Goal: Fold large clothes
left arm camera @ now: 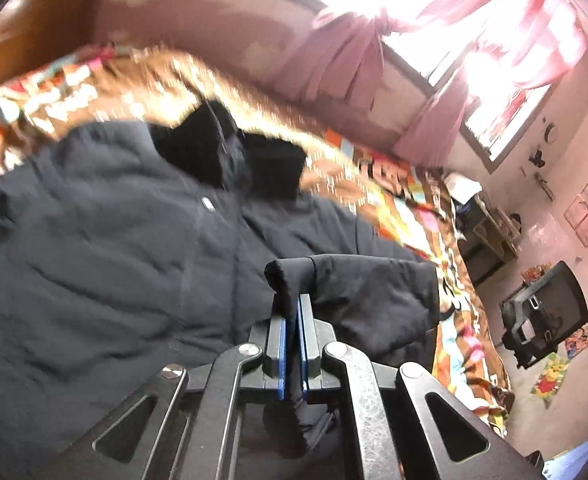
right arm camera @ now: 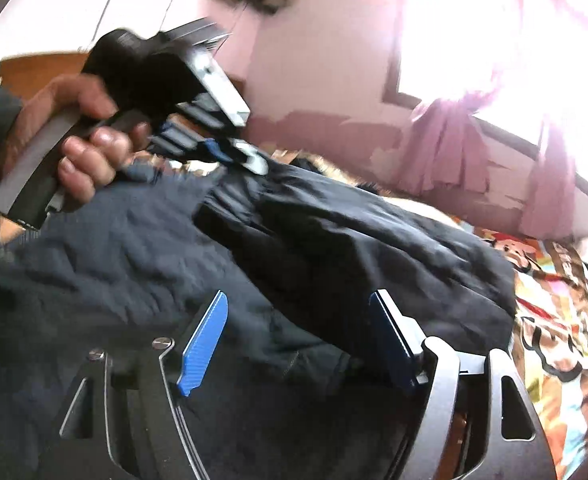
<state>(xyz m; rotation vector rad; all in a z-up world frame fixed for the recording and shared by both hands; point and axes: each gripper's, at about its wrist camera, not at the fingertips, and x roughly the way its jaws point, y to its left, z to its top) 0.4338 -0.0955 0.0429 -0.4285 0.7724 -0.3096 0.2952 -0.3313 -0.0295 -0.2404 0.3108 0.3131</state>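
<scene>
A large dark navy padded jacket (left arm camera: 106, 216) lies spread on a bed, its black-lined hood (left arm camera: 214, 148) at the far end. In the left wrist view my left gripper (left arm camera: 292, 300) is shut on a fold of the jacket's sleeve (left arm camera: 357, 280), with fabric bunched between the blue pads (left arm camera: 282, 332). The right wrist view shows a hand (right arm camera: 74, 128) holding that left gripper (right arm camera: 250, 160), which pinches the jacket's (right arm camera: 333, 240) far edge. My right gripper (right arm camera: 297, 308) stands open just above the jacket. Its blue fingers (right arm camera: 204, 340) are wide apart and press on nothing.
A colourful cartoon bedspread (left arm camera: 425, 216) covers the bed under the jacket. A bright window with pink curtains (left arm camera: 353, 52) is behind the bed. To the right are a black office chair (left arm camera: 545, 316) and a low shelf (left arm camera: 489, 236). A wooden headboard (left arm camera: 34, 28) is at the upper left.
</scene>
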